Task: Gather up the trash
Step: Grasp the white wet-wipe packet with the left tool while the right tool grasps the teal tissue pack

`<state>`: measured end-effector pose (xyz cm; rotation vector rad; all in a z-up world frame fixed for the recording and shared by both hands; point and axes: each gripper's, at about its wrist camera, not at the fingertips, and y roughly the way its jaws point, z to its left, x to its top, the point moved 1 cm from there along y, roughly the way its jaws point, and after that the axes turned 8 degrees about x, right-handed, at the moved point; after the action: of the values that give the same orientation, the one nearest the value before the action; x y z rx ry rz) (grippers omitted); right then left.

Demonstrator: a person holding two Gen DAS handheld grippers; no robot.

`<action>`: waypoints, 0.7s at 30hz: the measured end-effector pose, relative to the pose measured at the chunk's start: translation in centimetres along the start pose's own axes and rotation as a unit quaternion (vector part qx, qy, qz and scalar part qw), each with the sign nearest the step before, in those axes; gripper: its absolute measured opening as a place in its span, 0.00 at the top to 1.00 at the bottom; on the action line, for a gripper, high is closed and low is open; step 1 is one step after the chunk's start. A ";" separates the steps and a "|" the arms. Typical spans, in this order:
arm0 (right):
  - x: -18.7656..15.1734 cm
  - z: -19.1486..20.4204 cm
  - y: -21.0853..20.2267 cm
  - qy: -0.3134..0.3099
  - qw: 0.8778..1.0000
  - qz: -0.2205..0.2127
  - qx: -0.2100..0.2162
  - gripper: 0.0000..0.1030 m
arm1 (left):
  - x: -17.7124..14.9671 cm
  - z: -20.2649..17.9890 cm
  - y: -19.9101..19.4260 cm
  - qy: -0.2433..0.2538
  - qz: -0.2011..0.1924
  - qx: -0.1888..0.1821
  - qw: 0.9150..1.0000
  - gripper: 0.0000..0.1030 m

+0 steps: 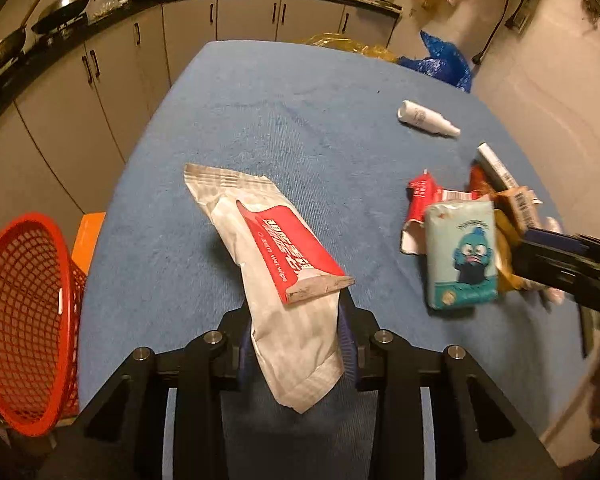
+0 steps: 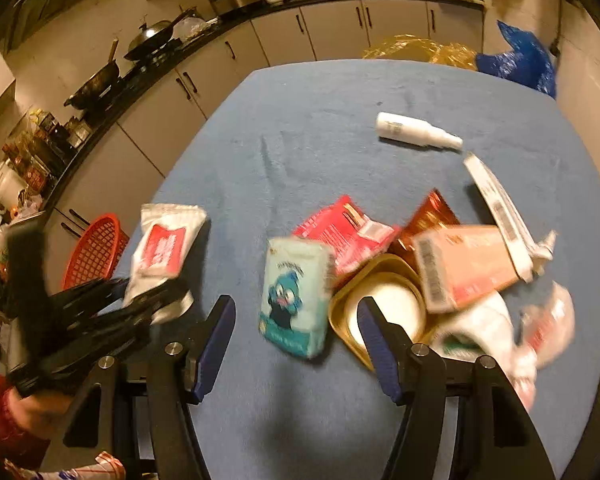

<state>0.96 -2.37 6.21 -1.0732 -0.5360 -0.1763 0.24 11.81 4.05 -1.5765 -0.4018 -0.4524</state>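
Here, in the left wrist view, the left gripper (image 1: 296, 344) is clamped on a white and red wet wipe packet (image 1: 272, 264), lifted above the blue counter (image 1: 260, 120); a red mesh basket (image 1: 24, 320) stands off the counter's left edge; a white bottle (image 1: 426, 118) lies far right, and a teal tissue pack (image 1: 462, 256) sits by the trash pile.

In the right wrist view, the right gripper (image 2: 296, 344) is spread wide and holds nothing, just short of the tissue pack (image 2: 296, 296); beside it, blurred, lies what seems a gold-rimmed tray (image 2: 380, 300) under a peach carton (image 2: 464, 268).
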 end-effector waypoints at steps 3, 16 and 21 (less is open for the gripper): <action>0.6 0.7 1.3 -0.022 1.000 0.002 -0.006 0.34 | -0.2 0.7 -1.3 -0.006 -0.008 -0.008 1.000 0.46; -0.3 1.4 0.9 -0.044 0.999 0.002 -0.003 0.90 | 1.3 1.9 -0.1 -0.047 0.013 0.021 0.999 0.22; -1.2 1.5 -1.2 -0.048 0.999 -0.021 0.007 0.90 | 1.6 0.8 2.5 -0.041 0.039 0.033 0.998 0.22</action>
<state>-1.03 -1.75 7.06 -1.0617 -0.6447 -0.1585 2.96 12.41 2.72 -1.5448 -0.4125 -0.3113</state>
